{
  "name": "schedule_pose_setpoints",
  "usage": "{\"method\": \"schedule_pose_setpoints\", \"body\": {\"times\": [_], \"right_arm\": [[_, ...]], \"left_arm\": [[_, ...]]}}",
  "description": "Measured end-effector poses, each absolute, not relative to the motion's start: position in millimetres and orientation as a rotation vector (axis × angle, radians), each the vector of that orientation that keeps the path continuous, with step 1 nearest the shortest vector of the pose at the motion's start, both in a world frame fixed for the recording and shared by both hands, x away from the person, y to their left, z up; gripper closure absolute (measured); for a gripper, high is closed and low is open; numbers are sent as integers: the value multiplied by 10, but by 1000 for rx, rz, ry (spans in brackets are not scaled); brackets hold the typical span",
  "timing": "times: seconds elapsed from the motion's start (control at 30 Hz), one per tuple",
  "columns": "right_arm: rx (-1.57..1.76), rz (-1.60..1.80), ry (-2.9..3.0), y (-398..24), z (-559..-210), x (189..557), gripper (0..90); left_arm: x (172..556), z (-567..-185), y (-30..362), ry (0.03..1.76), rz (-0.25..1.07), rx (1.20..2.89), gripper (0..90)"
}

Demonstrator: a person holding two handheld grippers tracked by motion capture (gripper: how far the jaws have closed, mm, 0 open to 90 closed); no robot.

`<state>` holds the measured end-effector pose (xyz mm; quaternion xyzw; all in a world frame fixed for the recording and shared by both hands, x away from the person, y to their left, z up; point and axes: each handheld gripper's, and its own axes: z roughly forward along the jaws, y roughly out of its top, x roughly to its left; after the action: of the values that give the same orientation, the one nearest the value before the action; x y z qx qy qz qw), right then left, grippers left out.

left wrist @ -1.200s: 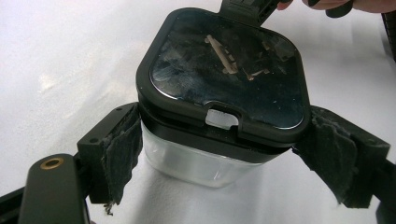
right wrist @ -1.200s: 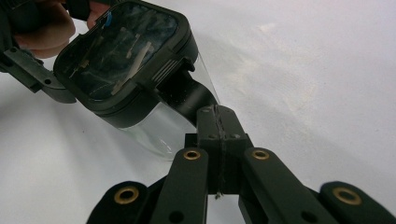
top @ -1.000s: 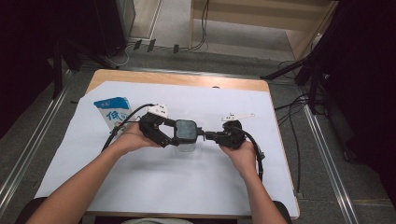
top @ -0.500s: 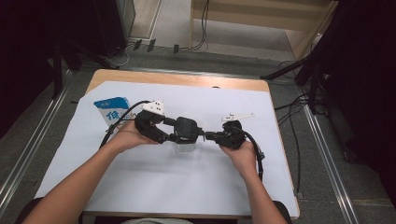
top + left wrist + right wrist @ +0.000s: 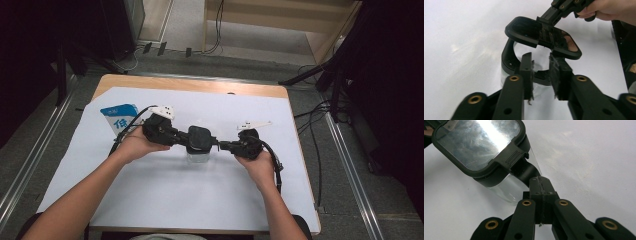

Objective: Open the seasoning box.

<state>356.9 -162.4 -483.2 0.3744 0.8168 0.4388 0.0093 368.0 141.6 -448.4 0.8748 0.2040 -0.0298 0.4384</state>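
The jar [image 5: 198, 154] stands at the centre of the counter [image 5: 165, 200]. The right gripper [image 5: 226, 145], at 3 o'clock, pinches the lid [image 5: 200, 138] flap, lifted partly. The left fingers [image 5: 527, 71] have just been closing around the rim, not yet clamping. Opening seems half done.

Both grippers are black: the left gripper [image 5: 176, 136] and right gripper [image 5: 226, 145] have brass-coloured rivets at their linkage arms, white plates on top and trailing black cables; the forearms are bare, unsleeved

Left gripper [image 5: 182, 136] jaws just closing, right gripper [image 5: 223, 145] jaws clamped
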Motion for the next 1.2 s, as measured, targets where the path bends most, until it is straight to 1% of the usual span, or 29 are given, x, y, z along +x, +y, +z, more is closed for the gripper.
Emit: {"method": "schedule_pose_setpoints", "body": {"times": [0.17,0.37,0.57,0.6,1.2], "right_arm": [[1161,1379,2550,-1624,-4829,3575,900],[1166,1378,2549,-1624,-4827,3571,900],[1174,1379,2552,-1613,-4825,3561,900],[1164,1377,2560,-1598,-4825,3557,900],[1178,1374,2556,-1570,-4832,3535,900]], "left_arm": [[3673,-4380,1337,485,-43,2198,804],[3661,-4330,1293,479,-53,2189,823],[3682,-4269,1262,471,-64,2188,871],[3691,-4245,1244,466,-65,2188,892],[3732,-4130,1084,474,-102,2190,900]]}}
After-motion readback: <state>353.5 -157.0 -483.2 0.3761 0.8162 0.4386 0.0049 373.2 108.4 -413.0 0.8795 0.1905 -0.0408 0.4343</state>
